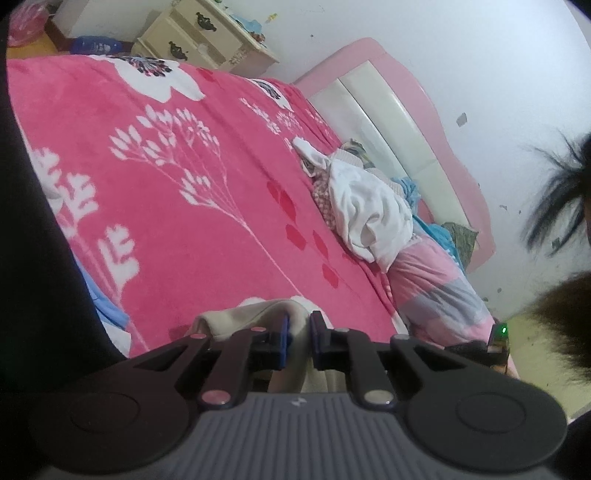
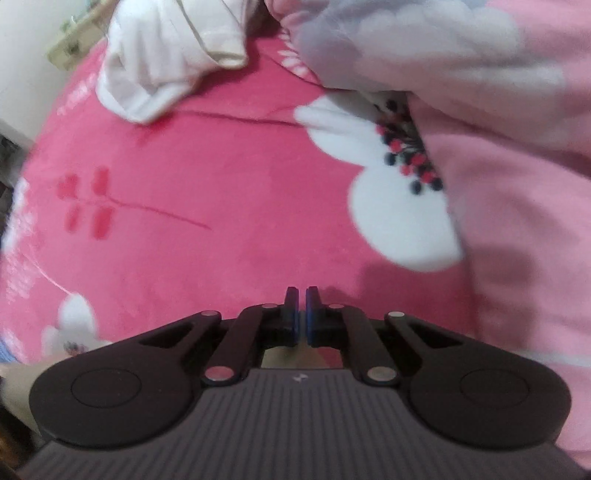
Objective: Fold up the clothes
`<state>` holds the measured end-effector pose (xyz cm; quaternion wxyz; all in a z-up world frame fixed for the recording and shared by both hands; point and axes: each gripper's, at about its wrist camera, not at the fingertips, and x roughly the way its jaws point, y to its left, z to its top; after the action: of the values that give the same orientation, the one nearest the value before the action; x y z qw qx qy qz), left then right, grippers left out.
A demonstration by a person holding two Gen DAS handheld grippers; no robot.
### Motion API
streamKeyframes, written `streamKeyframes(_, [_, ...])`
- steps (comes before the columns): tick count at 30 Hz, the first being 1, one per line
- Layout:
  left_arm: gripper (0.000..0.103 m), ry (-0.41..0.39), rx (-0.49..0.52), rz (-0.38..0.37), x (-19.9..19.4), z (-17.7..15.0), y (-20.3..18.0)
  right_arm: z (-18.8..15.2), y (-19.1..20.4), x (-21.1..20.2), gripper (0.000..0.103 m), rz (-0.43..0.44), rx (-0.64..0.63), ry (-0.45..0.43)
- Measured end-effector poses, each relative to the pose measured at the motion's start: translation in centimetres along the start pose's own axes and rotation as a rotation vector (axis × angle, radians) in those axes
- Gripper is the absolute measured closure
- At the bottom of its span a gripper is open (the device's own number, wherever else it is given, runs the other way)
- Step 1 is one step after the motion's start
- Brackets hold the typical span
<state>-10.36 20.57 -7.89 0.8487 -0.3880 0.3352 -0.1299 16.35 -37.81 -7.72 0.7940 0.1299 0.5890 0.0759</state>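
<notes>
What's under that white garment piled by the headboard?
The white garment lies atop a checked pink cloth and a pink-grey quilt. Anything deeper is covered.

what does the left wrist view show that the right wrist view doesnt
Only the left wrist view shows the pink headboard, the cream drawer unit, the whole pile of clothes by the headboard, and a cream garment pinched in the left tool.

Only the right wrist view shows the right tool, nearly shut with nothing between its pads, and a big white flower print up close.

Both show the pink floral blanket, a white garment and pale pink bedding.
</notes>
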Motion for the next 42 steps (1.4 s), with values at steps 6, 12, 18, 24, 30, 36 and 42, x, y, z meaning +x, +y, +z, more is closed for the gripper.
streamKeyframes(6, [0.088, 0.027, -0.041, -0.044, 0.5, 0.2, 0.7, 0.5, -1.2, 0.1, 0.076, 0.071, 0.130, 0.031])
streamKeyframes(12, [0.057, 0.097, -0.110, -0.078, 2.1, 1.1, 1.6, 0.7, -1.6, 2.3, 0.048, 0.107, 0.174, 0.155])
streamKeyframes(18, [0.065, 0.173, -0.087, -0.092, 5.1, 1.5, 1.3, 0.5, -1.3, 3.2, 0.047, 0.166, 0.160, 0.251])
streamKeyframes(24, [0.089, 0.103, -0.098, -0.014, 2.8, -0.1, 0.6, -1.3, 0.9, 1.3, 0.094, 0.107, 0.025, 0.128])
streamKeyframes(30, [0.089, 0.041, -0.156, -0.006, -1.6, -2.0, -0.1, -6.0, -3.2, -3.7, 0.095, 0.102, 0.232, -0.071])
streamKeyframes(36, [0.088, 0.007, -0.107, -0.019, -0.8, -0.6, -0.1, -5.9, -3.5, -3.3, 0.095, 0.179, 0.279, -0.172])
streamKeyframes(42, [0.075, 0.046, -0.118, 0.081, 4.2, 0.0, 2.7, -3.7, -4.5, 1.5, 0.079, 0.136, 0.232, -0.229])
